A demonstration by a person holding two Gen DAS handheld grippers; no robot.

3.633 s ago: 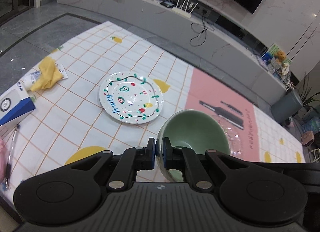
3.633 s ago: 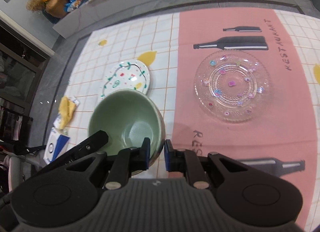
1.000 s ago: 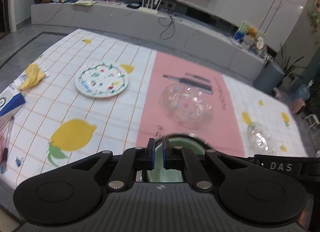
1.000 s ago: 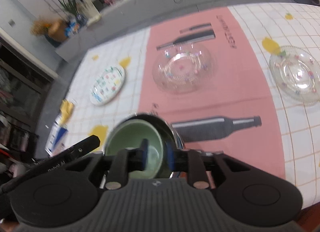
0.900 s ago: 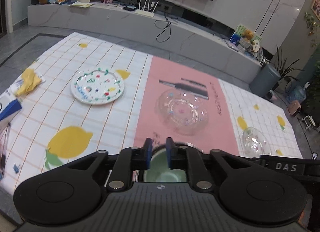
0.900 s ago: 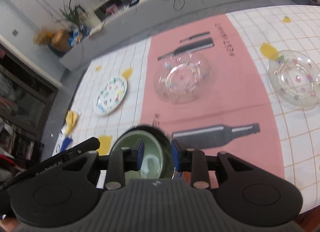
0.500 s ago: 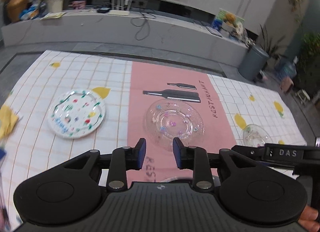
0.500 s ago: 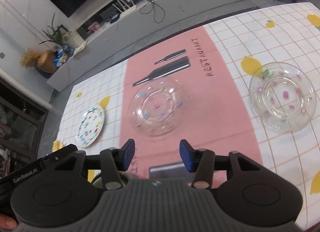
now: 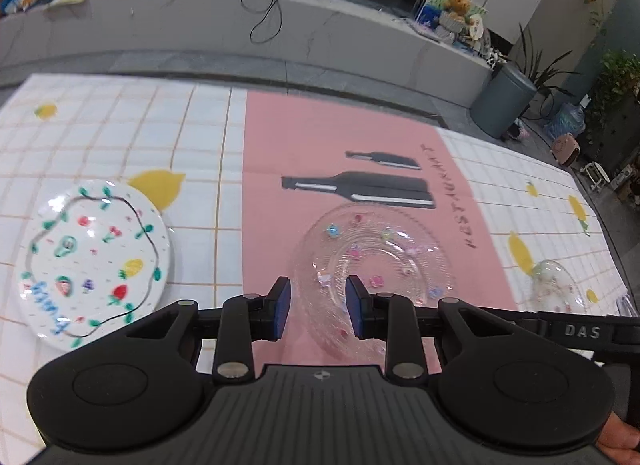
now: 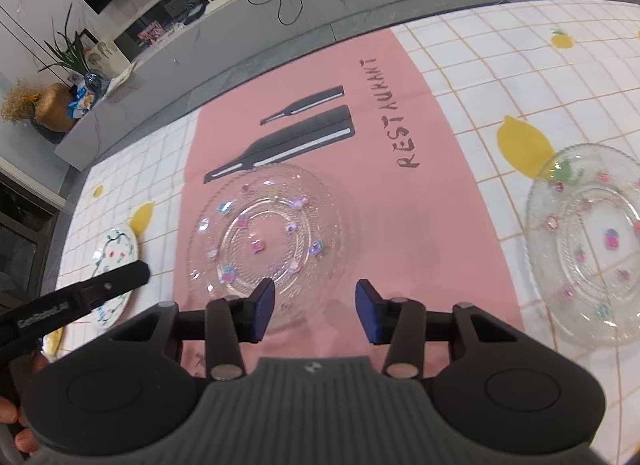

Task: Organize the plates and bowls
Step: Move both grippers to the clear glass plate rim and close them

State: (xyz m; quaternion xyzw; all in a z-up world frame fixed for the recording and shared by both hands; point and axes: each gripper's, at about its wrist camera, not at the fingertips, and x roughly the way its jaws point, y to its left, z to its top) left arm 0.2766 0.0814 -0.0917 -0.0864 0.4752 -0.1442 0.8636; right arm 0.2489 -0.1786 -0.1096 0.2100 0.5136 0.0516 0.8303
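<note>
A clear glass plate with coloured dots (image 9: 372,261) lies on the pink mat, also in the right wrist view (image 10: 264,241). A white fruit-patterned plate (image 9: 90,261) lies to the left (image 10: 114,265). A second clear glass plate (image 10: 588,241) lies at the right, seen small in the left wrist view (image 9: 556,289). My left gripper (image 9: 318,307) is open and empty, above the near rim of the middle glass plate. My right gripper (image 10: 316,315) is open and empty, just right of that plate's near edge. The green bowl is out of view.
The table carries a white checked cloth with lemons (image 9: 160,185) and a pink mat (image 10: 400,225). A low grey bench (image 9: 280,37) runs behind the table. A grey bin (image 9: 502,105) stands at the back right.
Both grippers let go of the green bowl, which was set into a dark bowl near the front edge. Both have opened wider, risen and moved forward over the glass plate.
</note>
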